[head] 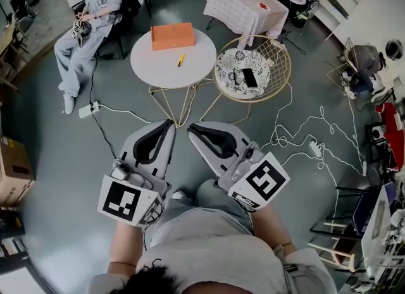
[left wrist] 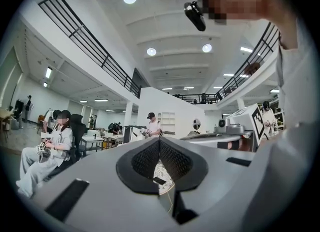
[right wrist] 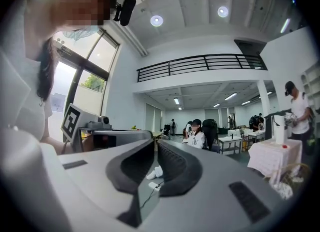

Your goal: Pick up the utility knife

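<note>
The utility knife (head: pixel 181 60) is a small yellow one. It lies near the middle of a round white table (head: pixel 152 65) at the far side of the head view. Both grippers are held low, close to my body, well short of that table and pointing toward it. The left gripper (head: pixel 169 122) (left wrist: pixel 160 139) has its jaw tips together with nothing between them. The right gripper (head: pixel 190 126) (right wrist: pixel 155 142) is likewise shut and holds nothing. Neither gripper view shows the knife.
An orange box (head: pixel 172 35) lies on the white table behind the knife. To its right stands a wire basket table (head: pixel 282 79) holding a black phone (head: pixel 249 77). A seated person (head: pixel 88 21) is at the far left. White cables (head: pixel 304 128) and a power strip (head: pixel 87 110) lie on the floor.
</note>
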A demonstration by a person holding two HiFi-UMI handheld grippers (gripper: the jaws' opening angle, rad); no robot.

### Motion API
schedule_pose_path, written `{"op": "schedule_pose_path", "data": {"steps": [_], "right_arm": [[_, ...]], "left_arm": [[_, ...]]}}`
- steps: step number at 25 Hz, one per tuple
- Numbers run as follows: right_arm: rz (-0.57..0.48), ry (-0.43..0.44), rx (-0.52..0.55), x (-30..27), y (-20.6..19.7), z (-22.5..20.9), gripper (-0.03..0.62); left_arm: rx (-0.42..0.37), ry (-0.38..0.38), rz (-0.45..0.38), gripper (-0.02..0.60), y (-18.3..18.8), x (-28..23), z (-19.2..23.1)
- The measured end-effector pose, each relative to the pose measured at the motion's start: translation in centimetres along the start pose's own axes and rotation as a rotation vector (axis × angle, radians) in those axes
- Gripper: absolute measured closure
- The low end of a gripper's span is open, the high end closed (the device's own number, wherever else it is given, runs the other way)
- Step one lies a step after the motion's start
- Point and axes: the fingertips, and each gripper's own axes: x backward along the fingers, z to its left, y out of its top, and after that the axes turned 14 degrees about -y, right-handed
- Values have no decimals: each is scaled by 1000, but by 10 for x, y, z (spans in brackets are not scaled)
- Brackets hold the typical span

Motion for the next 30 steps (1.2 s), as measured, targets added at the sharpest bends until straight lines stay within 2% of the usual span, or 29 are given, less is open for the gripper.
{"op": "schedule_pose_path", "data": {"steps": [6, 10, 14, 25, 30], "right_arm": [[-1, -21, -14, -16, -3, -26, 579], [-10, 8, -30, -45, -5, -46, 579], [-22, 45, -31, -79, -5, -70, 579], [-13, 105, -24, -153, -3, -171, 579], [-13, 155, -27, -180, -6, -210, 579]], "left_arm": [[3, 10, 16, 571, -10, -13, 21], [-3, 45, 45, 571, -18, -26, 49], [-7, 73, 38, 571, -17, -46, 82], [-21, 110, 16, 571, -11, -139, 161], [-30, 156, 3, 571, -9, -178, 193]]}}
